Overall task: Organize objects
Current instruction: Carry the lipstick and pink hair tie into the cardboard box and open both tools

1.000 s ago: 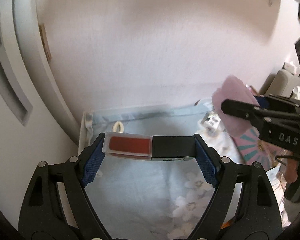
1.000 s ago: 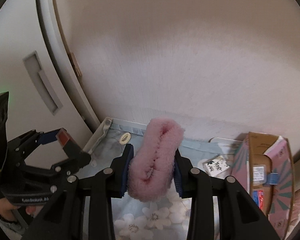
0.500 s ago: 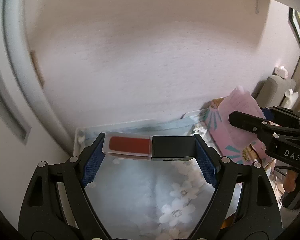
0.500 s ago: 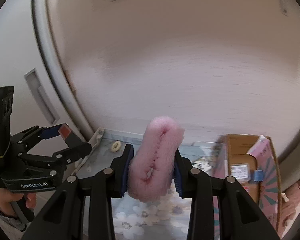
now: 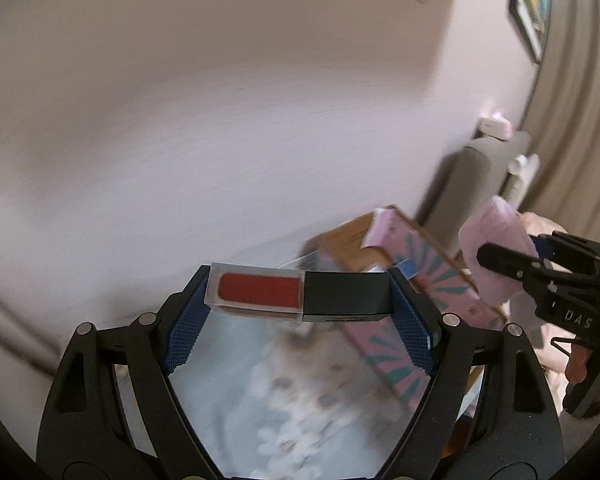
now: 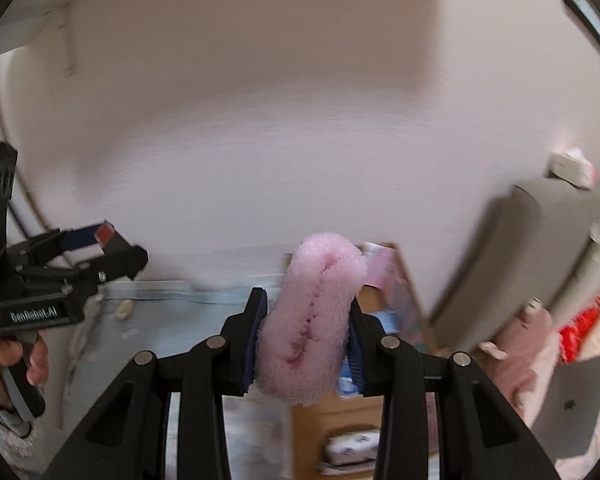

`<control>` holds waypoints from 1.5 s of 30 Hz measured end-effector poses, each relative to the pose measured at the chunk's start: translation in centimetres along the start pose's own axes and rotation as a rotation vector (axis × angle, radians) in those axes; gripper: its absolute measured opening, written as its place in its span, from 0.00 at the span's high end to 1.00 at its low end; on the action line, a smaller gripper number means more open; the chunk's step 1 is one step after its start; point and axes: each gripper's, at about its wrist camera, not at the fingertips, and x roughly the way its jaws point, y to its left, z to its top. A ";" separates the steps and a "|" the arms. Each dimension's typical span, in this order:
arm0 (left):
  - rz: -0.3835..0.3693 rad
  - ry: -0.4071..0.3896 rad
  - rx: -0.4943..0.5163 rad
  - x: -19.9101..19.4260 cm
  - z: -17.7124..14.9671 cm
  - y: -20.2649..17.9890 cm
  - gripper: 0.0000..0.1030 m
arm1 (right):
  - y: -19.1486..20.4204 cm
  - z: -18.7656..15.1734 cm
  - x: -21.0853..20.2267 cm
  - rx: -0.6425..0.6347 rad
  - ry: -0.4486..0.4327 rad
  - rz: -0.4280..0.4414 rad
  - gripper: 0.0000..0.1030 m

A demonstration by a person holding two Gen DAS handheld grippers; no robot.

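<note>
My left gripper [image 5: 300,300] is shut on a red lip gloss tube with a black cap [image 5: 300,295], held crosswise above a pale blue floral cloth [image 5: 260,392]. My right gripper [image 6: 306,340] is shut on a fluffy pink hair band [image 6: 312,320], held over an open cardboard box [image 6: 340,416]. In the left wrist view the right gripper [image 5: 512,264] with the pink band [image 5: 492,240] hangs at the right. In the right wrist view the left gripper [image 6: 112,248] is at the left.
A pink and teal patterned box [image 5: 412,292] with open flaps stands on the cloth by the wall. A grey cushion or chair back [image 6: 520,256] and a stuffed pink toy [image 6: 520,340] lie to the right. The plain wall [image 5: 220,120] is close behind.
Both grippers have swung to the right, still holding their objects. The patterned box has come toward the middle of both views and the door at the left has left view.
</note>
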 end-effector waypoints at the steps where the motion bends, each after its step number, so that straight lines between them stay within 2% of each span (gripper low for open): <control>1: -0.019 0.004 0.013 0.7 0.7 -0.8 0.20 | -0.8 -0.2 0.2 0.011 0.011 -0.014 0.67; 7: -0.105 0.059 0.092 6.3 3.4 -5.4 0.20 | -4.7 -1.8 2.9 0.042 0.136 -0.048 0.67; 12: -0.133 0.141 0.137 12.4 4.2 -8.6 0.20 | -6.4 -3.4 5.8 0.054 0.213 -0.050 0.67; 17: -0.133 0.229 0.140 18.9 3.9 -10.2 0.20 | -6.4 -4.7 8.5 0.043 0.277 -0.027 0.67; 24: -0.088 0.327 0.119 26.9 2.7 -11.5 0.20 | -6.2 -5.8 12.5 -0.001 0.344 0.015 0.67; 31: -0.057 0.387 0.144 30.9 1.2 -12.7 0.20 | -6.7 -6.8 15.1 -0.009 0.391 0.046 0.67; 40: -0.020 0.412 0.200 31.7 0.9 -13.9 0.20 | -7.7 -6.5 15.6 0.011 0.417 0.066 0.67; 41: -0.021 0.416 0.200 31.8 0.9 -13.9 0.20 | -7.7 -6.5 15.5 0.015 0.418 0.071 0.66; 43: -0.025 0.430 0.210 31.8 0.9 -14.3 0.19 | -7.6 -6.7 15.4 0.021 0.430 0.077 0.47; 44: -0.024 0.435 0.217 31.7 0.9 -14.4 0.10 | -7.6 -6.7 15.3 0.025 0.430 0.076 0.42; 45: -0.018 0.436 0.230 31.7 0.9 -14.7 0.00 | -7.6 -6.8 15.0 0.026 0.420 0.076 0.27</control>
